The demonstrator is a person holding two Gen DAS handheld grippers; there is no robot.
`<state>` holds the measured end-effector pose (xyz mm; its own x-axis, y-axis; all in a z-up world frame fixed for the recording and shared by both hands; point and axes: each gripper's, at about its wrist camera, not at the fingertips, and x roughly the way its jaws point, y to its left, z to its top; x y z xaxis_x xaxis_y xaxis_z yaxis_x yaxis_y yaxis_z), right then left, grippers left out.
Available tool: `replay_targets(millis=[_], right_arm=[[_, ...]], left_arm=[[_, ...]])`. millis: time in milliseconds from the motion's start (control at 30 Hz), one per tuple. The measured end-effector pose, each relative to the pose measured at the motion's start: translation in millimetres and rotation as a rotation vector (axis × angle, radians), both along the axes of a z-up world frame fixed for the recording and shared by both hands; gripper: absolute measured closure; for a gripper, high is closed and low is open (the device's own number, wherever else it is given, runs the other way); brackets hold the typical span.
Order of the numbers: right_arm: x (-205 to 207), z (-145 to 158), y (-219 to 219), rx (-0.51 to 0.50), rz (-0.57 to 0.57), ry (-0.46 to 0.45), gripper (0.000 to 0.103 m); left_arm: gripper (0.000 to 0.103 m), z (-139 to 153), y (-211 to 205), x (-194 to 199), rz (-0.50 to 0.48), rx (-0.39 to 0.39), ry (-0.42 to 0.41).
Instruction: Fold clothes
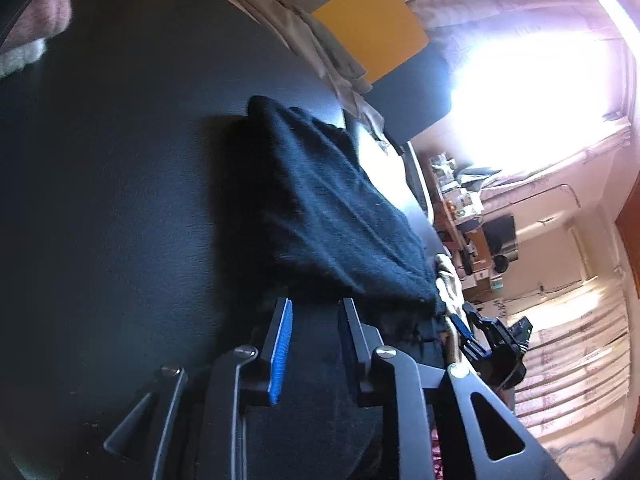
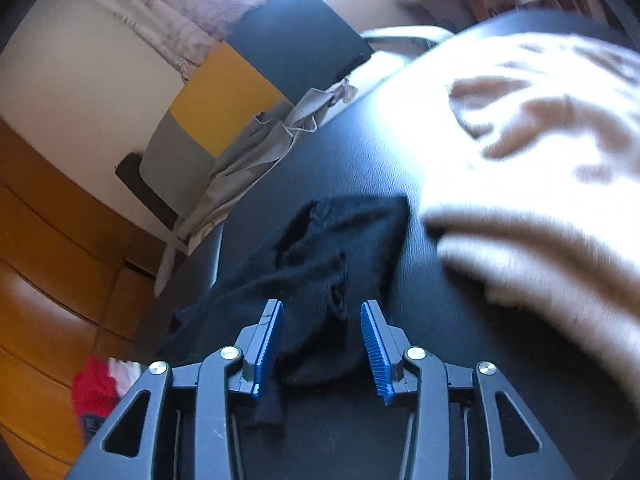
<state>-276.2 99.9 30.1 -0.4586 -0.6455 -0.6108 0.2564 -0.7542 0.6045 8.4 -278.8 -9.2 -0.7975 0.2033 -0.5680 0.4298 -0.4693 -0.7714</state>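
I see a black fuzzy knit garment (image 1: 320, 208) lying on the matte, finely grained black desk (image 1: 120, 200); its nap is soft and fibrous, and from the left wrist it reads as a neat slab with one straight folded side and a rounded far corner. From the right wrist the same cloth looks rumpled, with creases and a loose strip trailing toward my right claw (image 2: 322, 344). That claw stands parted, its ribbed blue pads either side of the cloth without pressing it. My left claw (image 1: 314, 340) is also parted, just short of the garment's near edge, gripping nothing. A pale beige fleecy garment (image 2: 540, 168), blurred, covers the desk beyond the black one. Grey cloth (image 2: 256, 148) drapes over the desk's far edge. Bare desk lies wide open left of the garment.
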Motion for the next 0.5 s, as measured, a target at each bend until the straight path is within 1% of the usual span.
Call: replay_targets(millis=[67,167,233,300,367,400,500], right_arm=[[2.3,11.0,-15.5,0.080,0.039,0.058,0.060],[18.9,21.4,-52.2,0.164,0.178,0.140,0.060],[38.0,19.1,-78.5,0.227,0.279,0.172,0.060],[59.0,9.4,-102.7,0.327,0.353,0.200,0.059],[73.3,-1.4,-119.1,0.397,0.398,0.212,0.059],[77.6,-4.0,-122.8,0.413,0.400,0.217,0.059],[86.3,-5.6,-126.4,0.420,0.377,0.230,0.058]], left_arm=[[0.079,0.5,-1.1,-3.4,0.017,0.015,0.007],[0.077,-0.4,-5.9,-4.5,0.055,0.049,0.020],[0.076,-1.9,-9.4,-3.9,0.076,0.076,0.030],[0.075,-3.8,-12.9,-3.0,0.089,0.099,0.046],[0.075,-2.9,-14.1,-5.5,0.089,0.097,0.052],[0.075,-2.5,-14.6,-7.8,0.087,0.097,0.055],[0.072,-4.8,-16.3,-19.4,0.085,0.120,0.058]])
